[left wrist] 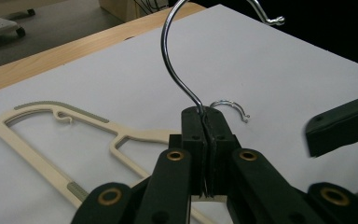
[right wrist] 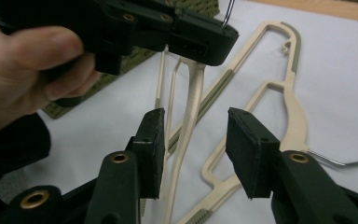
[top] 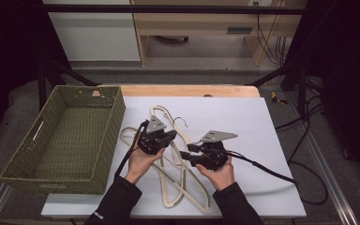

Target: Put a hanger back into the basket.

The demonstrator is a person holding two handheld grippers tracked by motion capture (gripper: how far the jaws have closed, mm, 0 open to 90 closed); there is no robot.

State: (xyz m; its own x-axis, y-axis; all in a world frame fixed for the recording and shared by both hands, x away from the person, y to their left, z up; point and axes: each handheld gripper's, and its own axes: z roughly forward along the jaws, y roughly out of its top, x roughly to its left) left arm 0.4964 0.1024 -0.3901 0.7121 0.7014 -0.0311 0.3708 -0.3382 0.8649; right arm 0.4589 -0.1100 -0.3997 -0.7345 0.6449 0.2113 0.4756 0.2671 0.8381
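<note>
Left gripper clamped, right gripper agape

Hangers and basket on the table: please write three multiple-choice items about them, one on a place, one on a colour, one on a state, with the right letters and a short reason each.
1. Where does the woven basket stand?
A. left of the white mat
B. right of the mat
C. on top of the hangers

2. What colour is the basket?
A. red
B. olive green
C. white

3. How does the left hand-held gripper stand?
A. wide open
B. shut on a metal hanger hook
C. shut on the basket rim

Answers:
1 A, in the high view the basket sits at the mat's left edge.
2 B, its weave is green.
3 B, its jaws meet around the metal hanger hook.
</note>
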